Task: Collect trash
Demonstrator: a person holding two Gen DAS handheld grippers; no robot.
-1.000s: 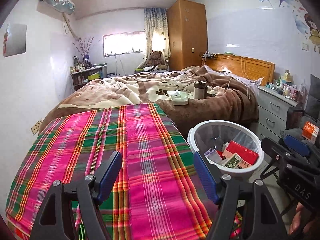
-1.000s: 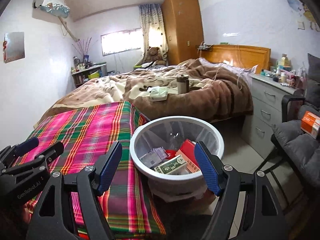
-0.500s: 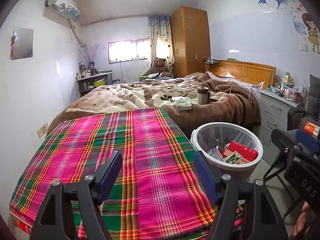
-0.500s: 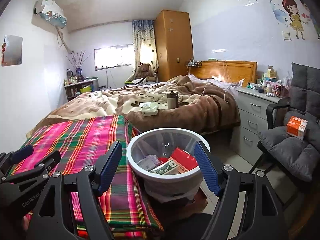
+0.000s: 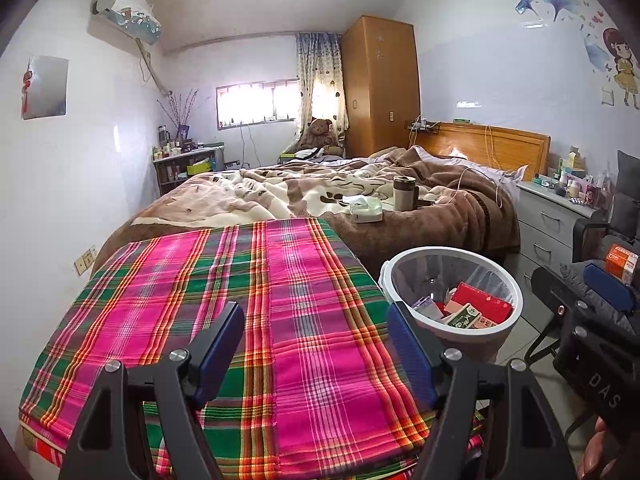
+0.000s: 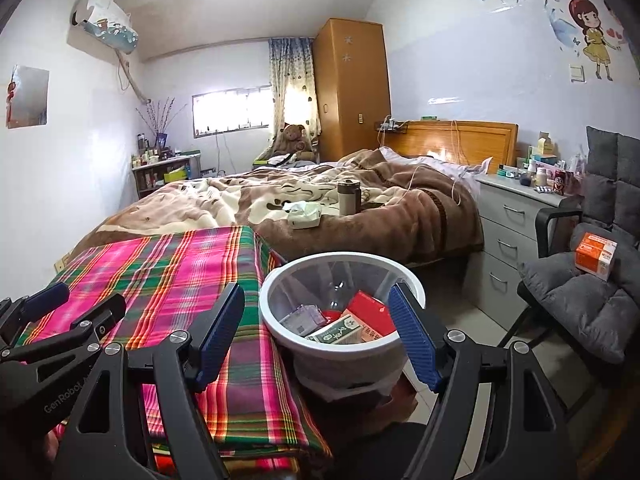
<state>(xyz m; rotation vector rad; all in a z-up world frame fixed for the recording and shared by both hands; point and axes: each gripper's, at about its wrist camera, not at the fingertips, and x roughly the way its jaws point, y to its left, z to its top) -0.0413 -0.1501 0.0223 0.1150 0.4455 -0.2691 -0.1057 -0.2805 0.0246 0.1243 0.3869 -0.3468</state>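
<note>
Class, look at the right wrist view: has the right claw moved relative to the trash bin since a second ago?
Yes. The right claw has pulled back and tilted upward: the trash bin looks smaller, and the grey chair and more wall show.

Ahead of me: bed (image 5: 360, 196) with brown blanket, flask (image 5: 404, 193) upright on it
My left: plaid cloth (image 5: 256, 304)
My right: grey chair (image 6: 592, 280) bearing orange box (image 6: 595, 255)

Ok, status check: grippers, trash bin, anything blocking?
Left gripper open, empty. Right gripper open, empty. Trash bin beside plaid-covered table, boxes inside. Orange box on chair cushion. Nothing blocking.
</note>
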